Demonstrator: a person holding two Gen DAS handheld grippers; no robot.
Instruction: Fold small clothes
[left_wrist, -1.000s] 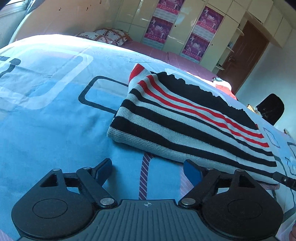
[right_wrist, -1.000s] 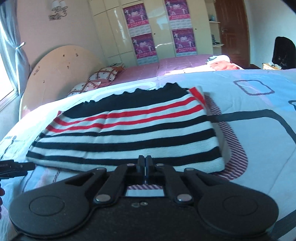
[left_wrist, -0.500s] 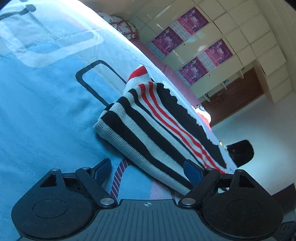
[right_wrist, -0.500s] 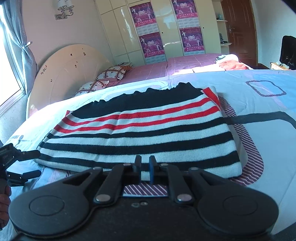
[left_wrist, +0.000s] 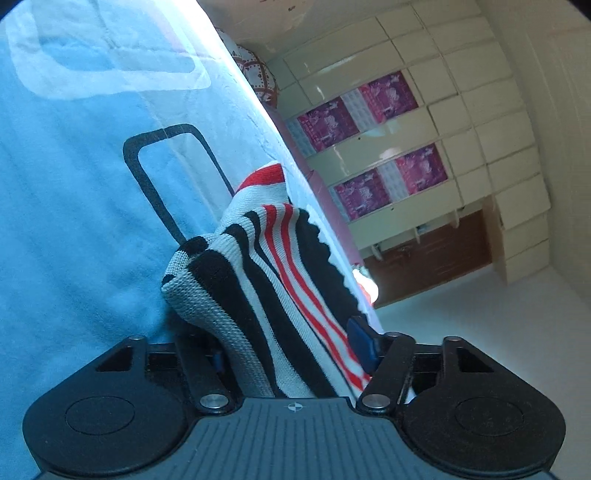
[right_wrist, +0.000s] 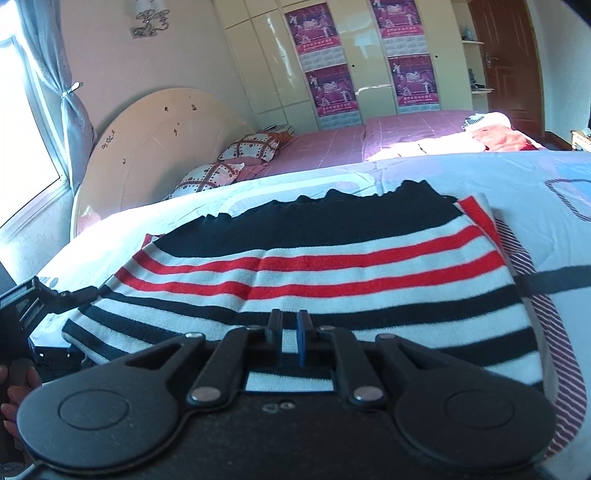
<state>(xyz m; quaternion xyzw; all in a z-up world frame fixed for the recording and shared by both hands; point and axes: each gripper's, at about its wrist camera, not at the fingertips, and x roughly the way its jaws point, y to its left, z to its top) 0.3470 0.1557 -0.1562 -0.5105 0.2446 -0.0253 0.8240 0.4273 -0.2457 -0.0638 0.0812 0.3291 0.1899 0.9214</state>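
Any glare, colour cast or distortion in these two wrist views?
Left wrist: strongly tilted, blue cast on the bedspread, blown-out band along its edge, cabinets bowed. Right wrist: overexposed window, sun patch on the far pink bed, striped sweater sharp.

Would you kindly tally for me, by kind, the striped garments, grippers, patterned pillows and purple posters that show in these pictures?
striped garment: 1
grippers: 2
patterned pillows: 2
purple posters: 4
Total: 9
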